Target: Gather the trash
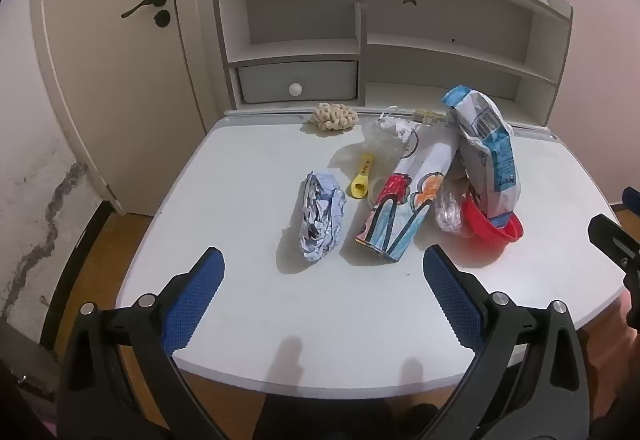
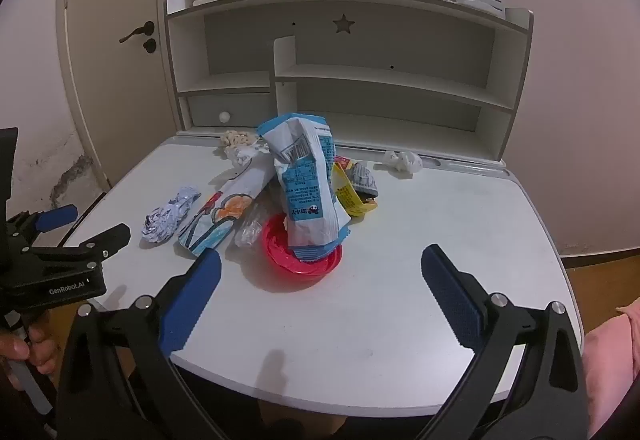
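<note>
Trash is heaped mid-table: crumpled silver foil wrapper (image 1: 322,217) nearest the left gripper (image 1: 323,294), whose jaws are spread fully and empty, like the right gripper (image 2: 321,290). Foil should be straddled squarely.

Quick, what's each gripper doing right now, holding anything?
Left gripper: open, holding nothing, above the table's near edge.
Right gripper: open, holding nothing, short of the red bowl.
</note>
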A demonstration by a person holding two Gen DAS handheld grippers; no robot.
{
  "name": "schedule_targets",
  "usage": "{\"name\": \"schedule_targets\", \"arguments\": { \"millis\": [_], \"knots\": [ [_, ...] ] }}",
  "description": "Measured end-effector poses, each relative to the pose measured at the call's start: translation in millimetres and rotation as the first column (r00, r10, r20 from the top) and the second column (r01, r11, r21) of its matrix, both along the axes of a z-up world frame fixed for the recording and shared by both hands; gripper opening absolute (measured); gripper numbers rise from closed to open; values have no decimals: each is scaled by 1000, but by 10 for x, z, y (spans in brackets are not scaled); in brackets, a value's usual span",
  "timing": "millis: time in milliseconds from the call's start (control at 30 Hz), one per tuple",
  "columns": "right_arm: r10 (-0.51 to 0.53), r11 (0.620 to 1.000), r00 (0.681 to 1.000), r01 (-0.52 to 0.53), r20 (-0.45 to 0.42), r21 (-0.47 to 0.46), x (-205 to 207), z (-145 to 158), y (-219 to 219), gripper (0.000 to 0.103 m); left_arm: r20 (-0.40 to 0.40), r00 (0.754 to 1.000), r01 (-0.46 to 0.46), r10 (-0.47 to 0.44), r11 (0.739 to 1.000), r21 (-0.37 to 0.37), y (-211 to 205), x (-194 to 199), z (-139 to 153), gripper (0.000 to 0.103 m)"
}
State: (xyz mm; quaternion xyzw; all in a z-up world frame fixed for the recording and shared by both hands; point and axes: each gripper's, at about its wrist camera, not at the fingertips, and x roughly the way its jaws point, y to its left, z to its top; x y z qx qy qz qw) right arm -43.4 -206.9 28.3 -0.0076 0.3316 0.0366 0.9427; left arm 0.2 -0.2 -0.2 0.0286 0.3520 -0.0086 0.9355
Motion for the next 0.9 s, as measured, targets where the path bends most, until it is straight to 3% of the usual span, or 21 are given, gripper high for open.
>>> {"name": "schedule_targets", "arguments": {
  "millis": [900],
  "knots": [
    [10, 1000, 1000, -10, 2, 4, -14, 14, -11, 97, -13, 1000, -3, 3, 1000, -8, 32, 11, 32, 97]
  ]
}}
